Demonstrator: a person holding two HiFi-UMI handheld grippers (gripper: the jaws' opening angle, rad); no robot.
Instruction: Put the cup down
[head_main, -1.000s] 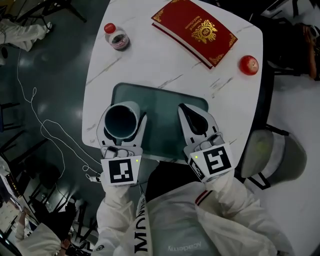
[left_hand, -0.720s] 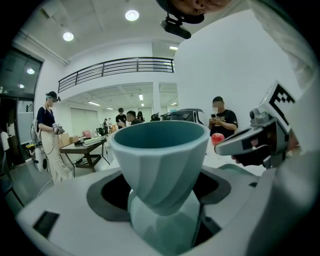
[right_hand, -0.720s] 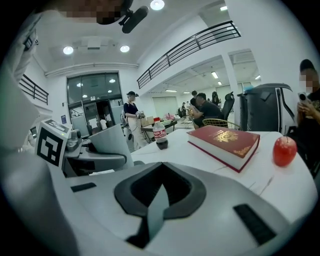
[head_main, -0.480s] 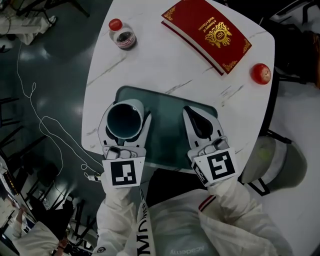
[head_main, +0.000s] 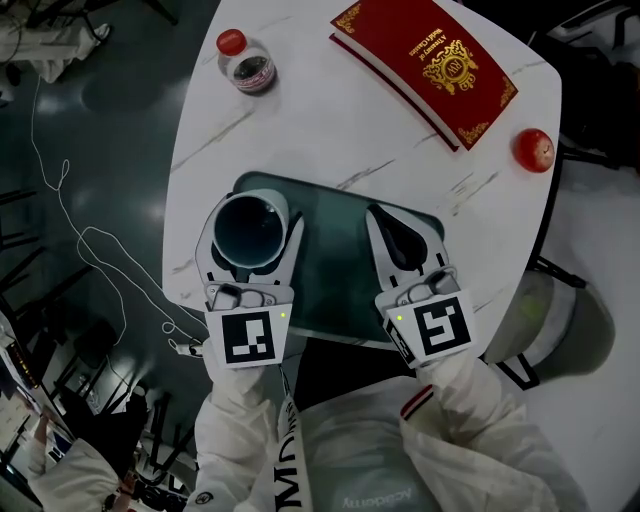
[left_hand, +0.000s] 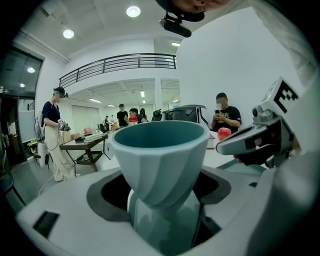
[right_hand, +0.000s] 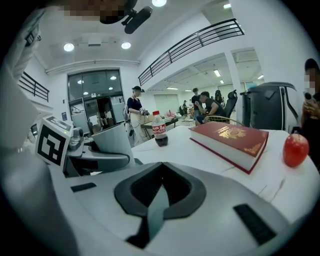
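1. So, left gripper (head_main: 250, 222) has its fingers clamped on the cup (left_hand: 159, 150), over the teal mat (head_main: 335, 255); right gripper (head_main: 378, 214) fingers pinched together, empty.
2. Put-down step, I reckon: lower it upright, then let go.

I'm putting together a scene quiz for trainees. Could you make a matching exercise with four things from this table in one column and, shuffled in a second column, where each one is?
Things:
1. pale teal ribbed cup
2. red hardcover book with gold emblem
3. red apple
4. small red-capped bottle of dark drink

Places:
A. standing at the far left corner of the white marble table
B. at the table's right edge, nearer than the book
C. between the fingers of the left gripper
D. lying flat at the far right corner

Pairs: 1-C, 2-D, 3-B, 4-A
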